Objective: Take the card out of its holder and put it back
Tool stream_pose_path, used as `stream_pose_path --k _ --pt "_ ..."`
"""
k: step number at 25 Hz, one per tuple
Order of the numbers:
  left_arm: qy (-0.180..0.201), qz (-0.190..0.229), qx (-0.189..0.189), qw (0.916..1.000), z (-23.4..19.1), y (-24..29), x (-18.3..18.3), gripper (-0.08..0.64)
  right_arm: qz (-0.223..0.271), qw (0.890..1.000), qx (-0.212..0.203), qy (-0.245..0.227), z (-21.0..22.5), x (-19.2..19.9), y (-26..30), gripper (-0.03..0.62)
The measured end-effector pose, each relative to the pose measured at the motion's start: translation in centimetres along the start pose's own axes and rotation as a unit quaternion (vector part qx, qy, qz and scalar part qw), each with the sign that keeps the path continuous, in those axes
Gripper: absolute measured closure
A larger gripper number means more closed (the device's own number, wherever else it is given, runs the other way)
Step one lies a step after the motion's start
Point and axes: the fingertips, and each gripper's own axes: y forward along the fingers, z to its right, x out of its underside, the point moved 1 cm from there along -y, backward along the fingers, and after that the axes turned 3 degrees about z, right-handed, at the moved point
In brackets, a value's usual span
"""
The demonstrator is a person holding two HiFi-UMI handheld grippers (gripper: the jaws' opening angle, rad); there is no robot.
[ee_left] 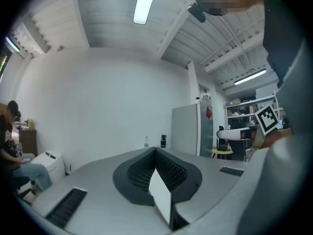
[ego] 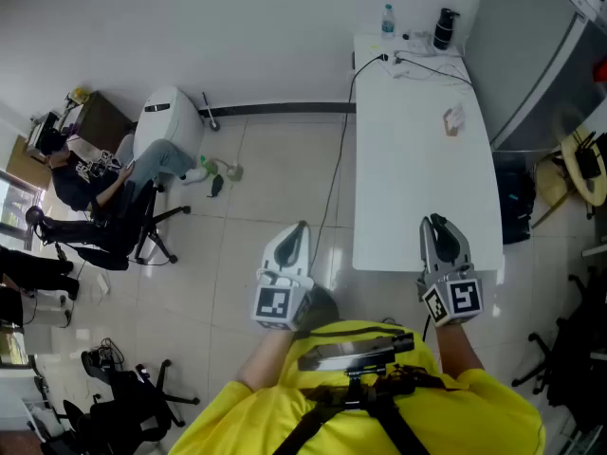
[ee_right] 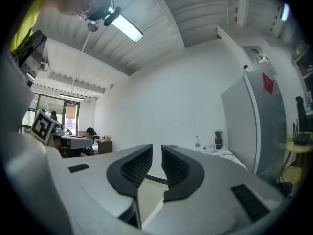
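A small pale thing, which looks like the card holder (ego: pixel 453 119), lies on the white table (ego: pixel 408 188) towards its far right; I cannot make out the card itself. My left gripper (ego: pixel 301 227) is held over the floor to the left of the table's near edge. In the left gripper view its jaws (ee_left: pixel 155 152) are shut with nothing between them. My right gripper (ego: pixel 435 224) hovers over the table's near edge, far short of the holder. A narrow gap shows between its jaws (ee_right: pixel 157 150), with nothing in it.
A water bottle (ego: pixel 388 21), a black cup (ego: pixel 444 28) and cables (ego: pixel 417 64) sit at the table's far end. A grey fridge (ego: pixel 536 55) stands to the right. A seated person (ego: pixel 95 183) and a white bin (ego: pixel 169 126) are at the left, with office chairs (ego: pixel 133 396) nearby.
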Motion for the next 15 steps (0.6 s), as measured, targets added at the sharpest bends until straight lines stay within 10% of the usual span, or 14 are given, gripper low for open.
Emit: stream_pose_path --k 15 --pt "-0.011 -0.046 -0.037 0.9982 -28.6 3.9 0.9 0.558 -0.023 0.999 0.019 -0.017 -11.2 0.4 21.1 0.529"
